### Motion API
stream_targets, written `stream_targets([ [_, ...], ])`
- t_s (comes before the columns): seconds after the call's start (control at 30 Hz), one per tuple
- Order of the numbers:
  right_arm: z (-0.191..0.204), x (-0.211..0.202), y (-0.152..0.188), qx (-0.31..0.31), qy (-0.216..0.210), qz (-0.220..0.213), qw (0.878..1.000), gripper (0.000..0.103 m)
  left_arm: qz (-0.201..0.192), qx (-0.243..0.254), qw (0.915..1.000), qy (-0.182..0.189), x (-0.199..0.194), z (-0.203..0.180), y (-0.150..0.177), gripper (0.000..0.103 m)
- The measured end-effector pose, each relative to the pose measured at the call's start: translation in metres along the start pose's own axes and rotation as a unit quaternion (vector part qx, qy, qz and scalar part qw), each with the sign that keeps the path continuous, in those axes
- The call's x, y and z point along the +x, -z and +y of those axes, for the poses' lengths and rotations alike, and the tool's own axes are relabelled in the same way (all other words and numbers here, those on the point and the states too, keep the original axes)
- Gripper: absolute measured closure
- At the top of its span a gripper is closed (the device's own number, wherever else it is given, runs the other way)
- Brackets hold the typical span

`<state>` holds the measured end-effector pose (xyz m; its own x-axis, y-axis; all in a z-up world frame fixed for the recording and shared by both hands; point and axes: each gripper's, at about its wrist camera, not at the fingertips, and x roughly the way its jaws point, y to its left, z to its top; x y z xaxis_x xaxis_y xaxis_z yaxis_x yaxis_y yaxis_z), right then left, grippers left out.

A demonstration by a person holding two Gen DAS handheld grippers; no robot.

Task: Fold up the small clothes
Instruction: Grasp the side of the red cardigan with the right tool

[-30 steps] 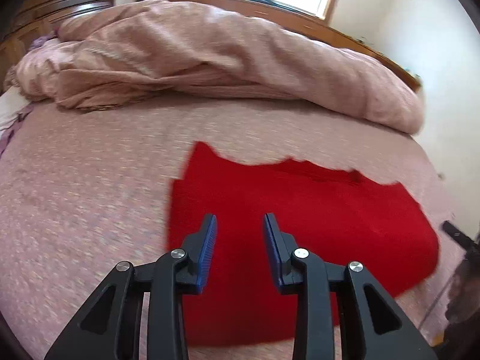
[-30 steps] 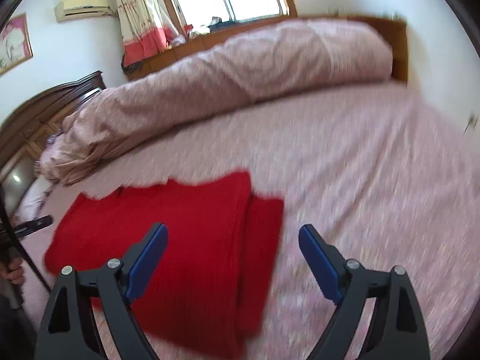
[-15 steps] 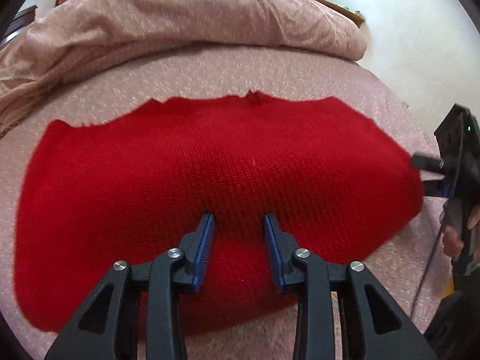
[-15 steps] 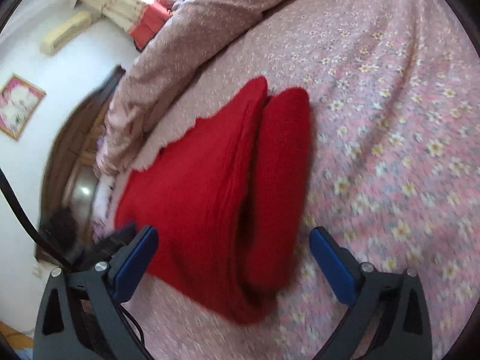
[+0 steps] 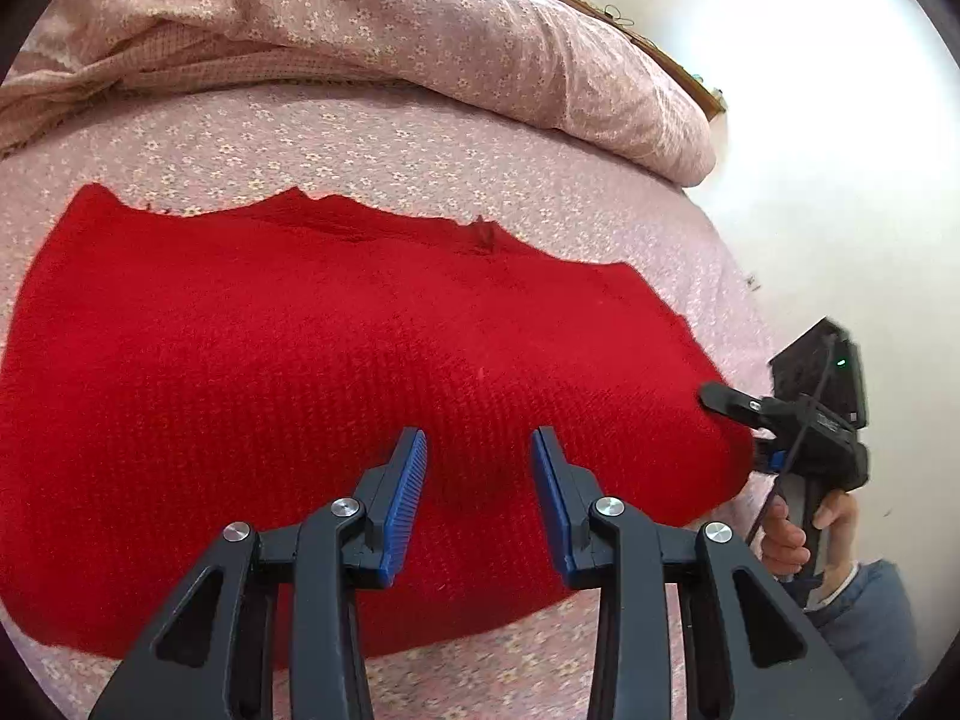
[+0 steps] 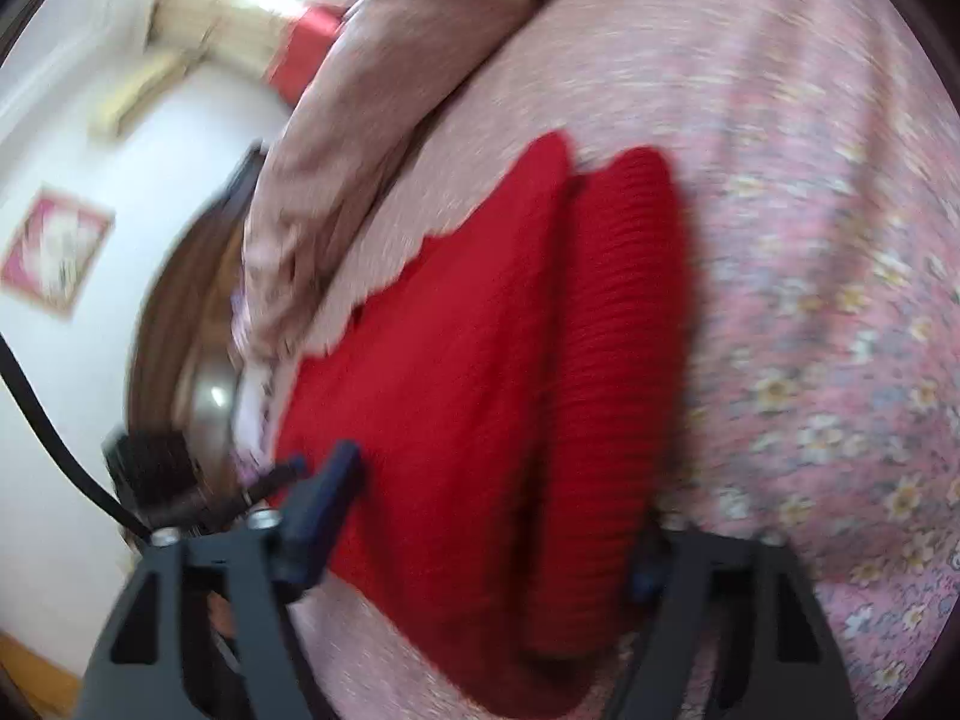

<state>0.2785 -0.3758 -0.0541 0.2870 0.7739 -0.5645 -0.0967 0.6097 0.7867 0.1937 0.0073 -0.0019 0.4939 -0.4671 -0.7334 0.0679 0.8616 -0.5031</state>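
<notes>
red knit garment (image 5: 360, 396): lies spread flat on the bed, folded; in the right wrist view (image 6: 480, 390) two stacked layers show at its right end, that view is motion-blurred.
bed (image 5: 420, 144): pink flower-print sheet, carries the garment; sheet visible all round the garment.
quilt (image 5: 450, 30): pink, bunched up beyond the garment's far edge, apart from it.
left hand-held gripper (image 5: 479, 480): jaws parted by a moderate gap, nothing between them; blue pads (image 5: 408, 498) hover over the near middle of the garment, can't tell if they touch the knit.
right hand-held gripper (image 6: 498, 534): jaws spread wide, straddling the garment's folded right end; left finger sits over the top layer, right finger mostly hidden behind the fold; no pinch on the cloth. In the left wrist view (image 5: 744, 420) it sits at the garment's right edge, one black finger over the knit.
person's hand (image 5: 804, 534): wraps the right gripper's handle, right of the garment.
headboard (image 6: 174, 312): dark wood, blurred, beyond the garment's left end.
</notes>
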Motion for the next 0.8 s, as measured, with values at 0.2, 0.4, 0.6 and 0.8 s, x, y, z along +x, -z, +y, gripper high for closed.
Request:
stream_targets([
  [0.2,-0.013,-0.004,-0.003,0.021,0.008,-0.002,1.0,0.075,-0.001,-0.011,0.9998,-0.017,0.015,0.0,-0.007,0.101],
  [0.4,-0.017,-0.015,-0.005,0.044,-0.032,-0.01,0.998,0.029,-0.01,-0.013,0.9998,-0.014,0.004,-0.001,-0.01,0.103],
  [0.6,0.012,0.004,0.002,-0.018,0.015,0.081,0.996,0.004,0.002,-0.014,0.9996,-0.024,0.018,0.004,-0.005,0.103],
  [0.8,0.001,0.001,-0.006,0.006,-0.012,0.047,0.999,0.041,0.002,-0.022,0.9996,-0.017,0.015,0.005,-0.008,0.103],
])
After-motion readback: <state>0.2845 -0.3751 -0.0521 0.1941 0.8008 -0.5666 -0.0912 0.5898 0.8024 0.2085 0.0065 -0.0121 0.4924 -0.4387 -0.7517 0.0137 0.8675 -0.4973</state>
